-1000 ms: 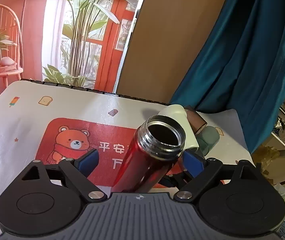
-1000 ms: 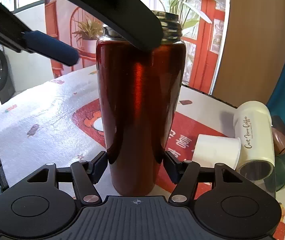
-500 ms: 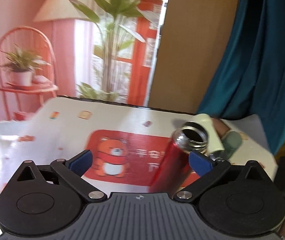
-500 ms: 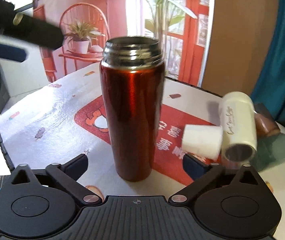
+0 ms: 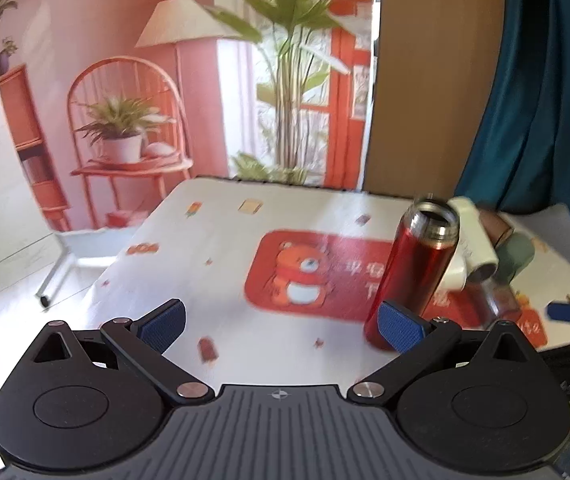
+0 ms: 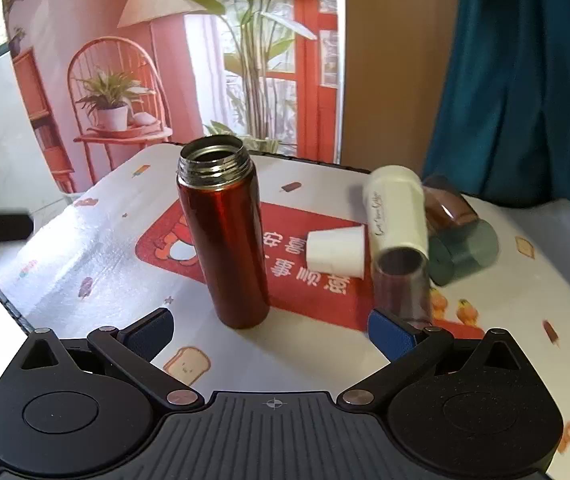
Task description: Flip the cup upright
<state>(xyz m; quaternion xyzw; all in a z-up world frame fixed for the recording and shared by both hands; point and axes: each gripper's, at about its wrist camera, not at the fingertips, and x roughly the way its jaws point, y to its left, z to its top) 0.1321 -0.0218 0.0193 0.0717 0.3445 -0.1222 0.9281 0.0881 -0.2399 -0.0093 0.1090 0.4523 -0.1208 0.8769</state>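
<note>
A red metal flask [image 6: 225, 240] stands upright on the table, its open steel mouth facing up; it also shows in the left wrist view [image 5: 413, 276]. My right gripper [image 6: 271, 330] is open and empty, a little in front of the flask. My left gripper [image 5: 283, 322] is open and empty, with the flask just beyond its right finger [image 5: 401, 326]. Nothing touches the flask.
To the flask's right lie a small white cup [image 6: 337, 252], a cream tumbler [image 6: 397, 212], a brown cup [image 6: 449, 208] and a green cup [image 6: 465, 252], all on their sides. The table [image 6: 85, 256] has a white cloth with a red bear print. A teal curtain hangs at the right.
Both grippers have opened, let go of the flask and pulled back from it. The flask stays standing upright on the cloth.
</note>
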